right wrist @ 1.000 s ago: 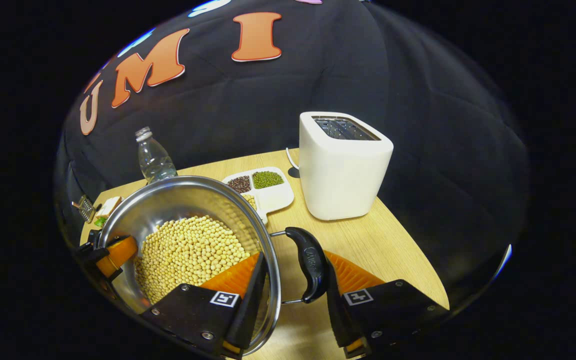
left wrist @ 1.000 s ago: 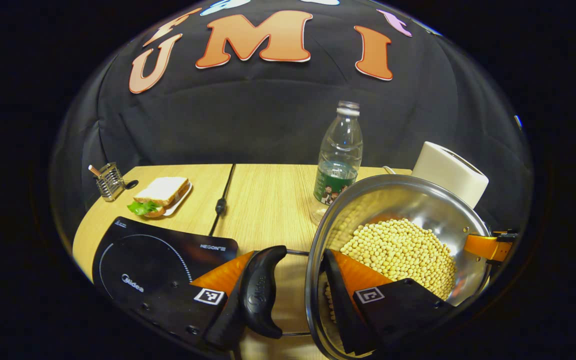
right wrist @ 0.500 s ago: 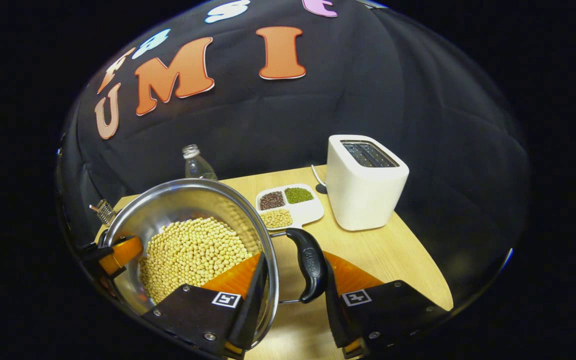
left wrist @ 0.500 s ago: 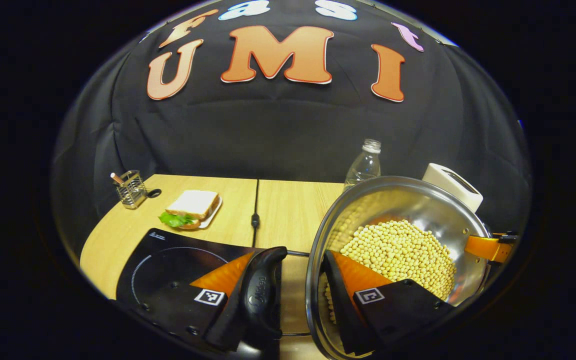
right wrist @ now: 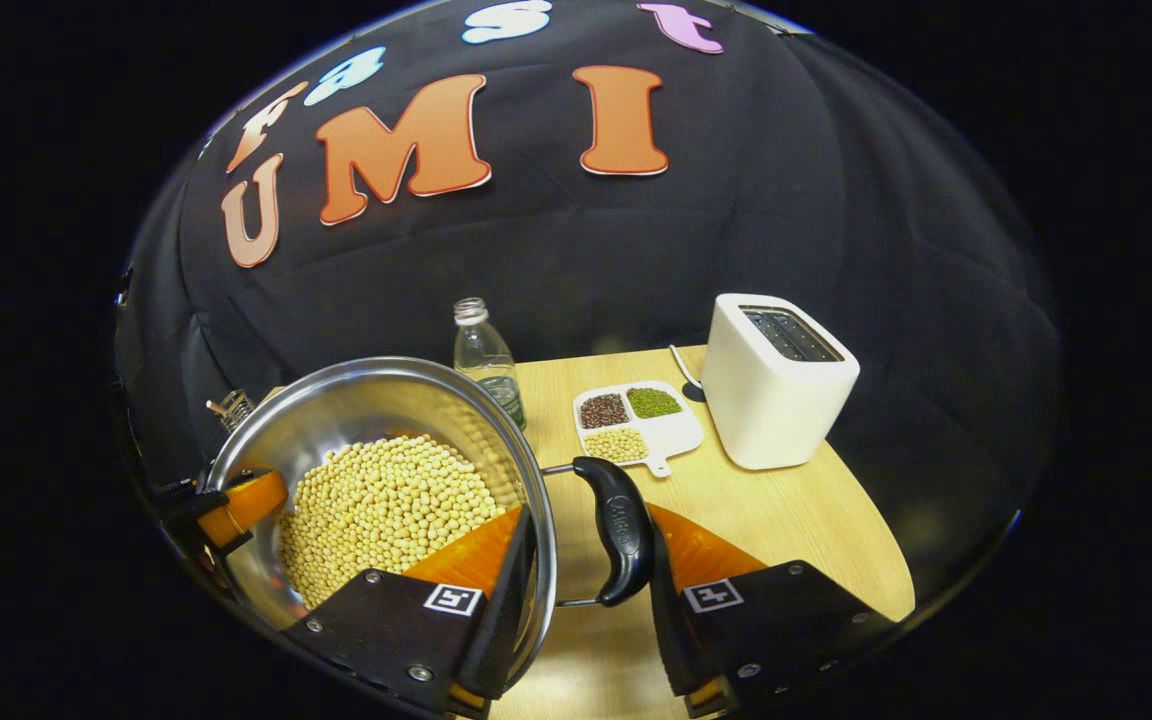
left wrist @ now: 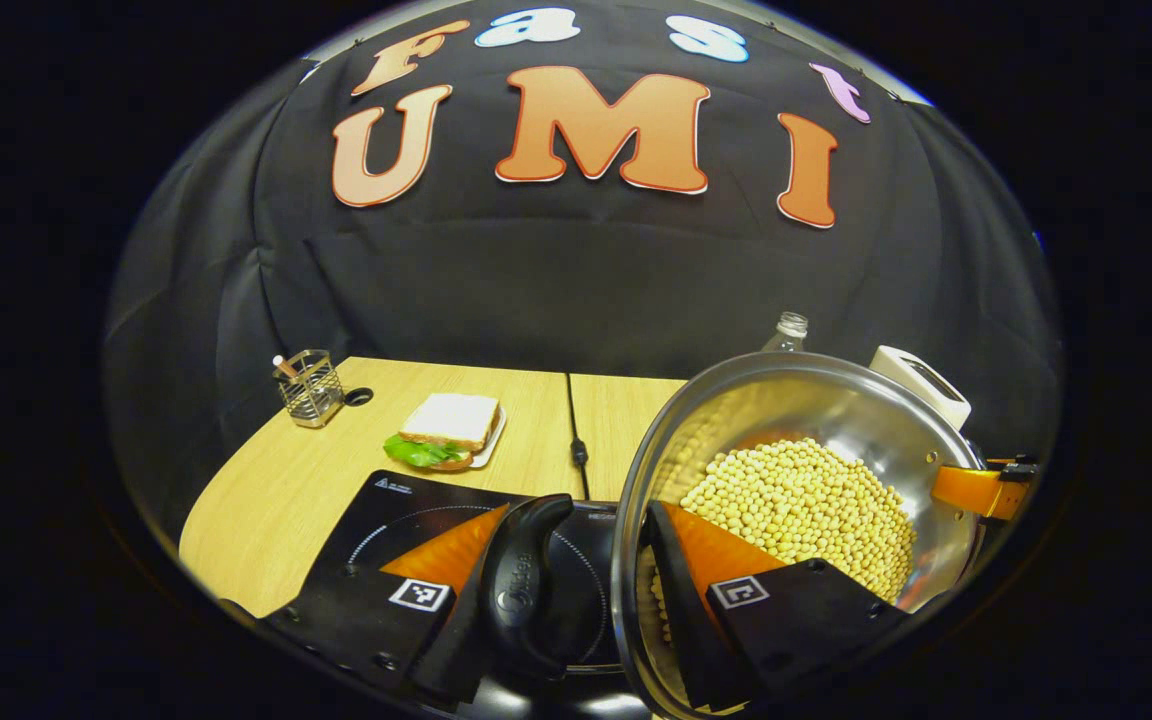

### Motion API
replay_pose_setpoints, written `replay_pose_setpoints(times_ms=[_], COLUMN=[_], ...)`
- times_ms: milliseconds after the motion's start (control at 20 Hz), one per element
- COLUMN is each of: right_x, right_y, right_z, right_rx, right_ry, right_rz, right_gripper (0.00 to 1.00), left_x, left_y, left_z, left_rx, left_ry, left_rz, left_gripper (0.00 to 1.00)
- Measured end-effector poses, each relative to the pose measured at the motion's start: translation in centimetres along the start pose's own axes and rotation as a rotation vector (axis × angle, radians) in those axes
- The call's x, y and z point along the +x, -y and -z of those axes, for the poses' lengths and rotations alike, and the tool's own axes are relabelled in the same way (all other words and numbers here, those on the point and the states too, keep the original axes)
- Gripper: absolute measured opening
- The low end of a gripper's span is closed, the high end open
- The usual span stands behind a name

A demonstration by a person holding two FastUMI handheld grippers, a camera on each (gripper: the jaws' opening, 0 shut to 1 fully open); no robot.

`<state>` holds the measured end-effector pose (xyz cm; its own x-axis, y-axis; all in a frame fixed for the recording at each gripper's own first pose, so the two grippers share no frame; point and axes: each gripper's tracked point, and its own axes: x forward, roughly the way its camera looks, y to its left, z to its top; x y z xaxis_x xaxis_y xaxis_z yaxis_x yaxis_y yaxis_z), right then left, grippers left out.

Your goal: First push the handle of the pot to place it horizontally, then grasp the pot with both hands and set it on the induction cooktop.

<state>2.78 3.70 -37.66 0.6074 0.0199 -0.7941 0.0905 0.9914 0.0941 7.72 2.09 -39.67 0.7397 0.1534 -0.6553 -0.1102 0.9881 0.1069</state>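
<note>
I hold the pot [left wrist: 816, 470] with both hands. My left gripper [left wrist: 576, 590] has one finger outside the pot's left handle [left wrist: 526, 585] and the other inside the steel wall, so the fingers are narrow and press on handle and rim together. My right gripper [right wrist: 586, 590] does the same on the right handle [right wrist: 621, 530], one finger inside among the beans, one outside the black loop.

The pot hangs in the air, and in the left gripper view the induction cooktop [left wrist: 406, 505] lies under its left handle. I judge the step in hand is carrying the pot over and setting it down. To do it well I should keep both hands at one height, so that the soybeans [right wrist: 386, 510] do not slide to one side, bring the pot's middle over the printed ring, and lower slowly until the base lies flat on the glass, before I open any finger.

The handles are smooth black plastic, curved, fixed on thin wire. The pot is round, polished steel with a rolled rim; it will slip easily on the glossy flat cooktop. The soybeans are small, dry and loose. Farther away the wood-grain table [right wrist: 796, 510] carries a sandwich [left wrist: 446, 430], a clear bottle [right wrist: 484, 360], a divided dish of beans [right wrist: 636, 425] and a smooth white toaster [right wrist: 776, 385].
</note>
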Motion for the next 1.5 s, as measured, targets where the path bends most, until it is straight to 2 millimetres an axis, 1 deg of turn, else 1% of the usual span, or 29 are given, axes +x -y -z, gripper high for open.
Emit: replay_pose_setpoints(times_ms=[50,100,150,250,300,350,450,500,550,600,850,1050,1100,1150,1300,1350,1400,1450,1500], right_x=[-0.3,-0.5,-0.8,-1.0,-1.2,-1.4,-1.9,-2.1,-2.3,-2.5,-2.6,-2.6,-2.6,-2.5,-2.1,-1.9,-1.8,-1.6,-1.4], right_y=[-0.9,-1.7,-2.4,-3.5,-4.3,-5.3,-7.0,-7.8,-8.5,-9.1,-13.2,-15.9,-16.4,-16.9,-17.9,-18.1,-18.2,-18.2,-18.3], right_z=[-0.1,-0.2,-0.3,-0.2,-0.3,-0.6,-1.0,-1.0,-1.1,-1.3,-0.8,-0.6,-0.4,-0.3,0.2,0.5,0.7,0.9,1.3], right_rx=[-0.005,-0.012,-0.015,-0.024,-0.031,-0.034,-0.052,-0.058,-0.061,-0.065,-0.095,-0.116,-0.122,-0.127,-0.131,-0.13,-0.127,-0.128,-0.125], right_ry=[0.002,0.003,0.005,0.007,0.007,0.013,0.022,0.026,0.03,0.034,0.035,0.036,0.036,0.034,0.02,0.014,0.008,0.004,-0.005], right_rz=[-0.003,-0.007,-0.012,-0.023,-0.029,-0.036,-0.051,-0.058,-0.065,-0.071,-0.107,-0.132,-0.134,-0.136,-0.143,-0.143,-0.141,-0.141,-0.14], right_gripper=[0.59,0.59,0.59,0.59,0.54,0.59,0.59,0.59,0.59,0.59,0.59,0.59,0.59,0.59,0.59,0.59,0.54,0.54,0.55], left_x=[-0.2,-0.5,-0.7,-1.2,-1.5,-1.8,-2.3,-2.7,-2.9,-3.3,-4.3,-5.1,-5.2,-5.0,-4.7,-4.6,-4.4,-4.3,-4.0], left_y=[-0.7,-1.5,-2.3,-4.1,-4.9,-5.8,-7.5,-8.3,-9.1,-9.9,-14.0,-17.0,-17.5,-18.1,-19.0,-19.3,-19.4,-19.5,-19.6], left_z=[-0.1,-0.2,-0.2,-0.4,-0.6,-0.6,-0.8,-1.0,-1.1,-1.2,-1.1,-0.9,-0.9,-0.6,-0.3,-0.1,0.1,0.3,0.7], left_rx=[-0.002,-0.007,-0.01,-0.019,-0.025,-0.03,-0.041,-0.046,-0.049,-0.051,-0.062,-0.082,-0.088,-0.088,-0.085,-0.082,-0.082,-0.08,-0.08], left_ry=[0.002,0.003,0.002,0.002,0.006,0.008,0.014,0.017,0.02,0.024,0.027,0.026,0.021,0.016,0.012,0.005,-0.002,-0.009,-0.014], left_rz=[-0.004,-0.009,-0.013,-0.024,-0.029,-0.035,-0.047,-0.055,-0.062,-0.069,-0.108,-0.135,-0.138,-0.14,-0.148,-0.148,-0.146,-0.144,-0.143], left_gripper=[0.77,0.77,0.8,0.8,0.8,0.8,0.8,0.77,0.8,0.8,0.8,0.8,0.77,0.8,0.8,0.8,0.77,0.77,0.8])
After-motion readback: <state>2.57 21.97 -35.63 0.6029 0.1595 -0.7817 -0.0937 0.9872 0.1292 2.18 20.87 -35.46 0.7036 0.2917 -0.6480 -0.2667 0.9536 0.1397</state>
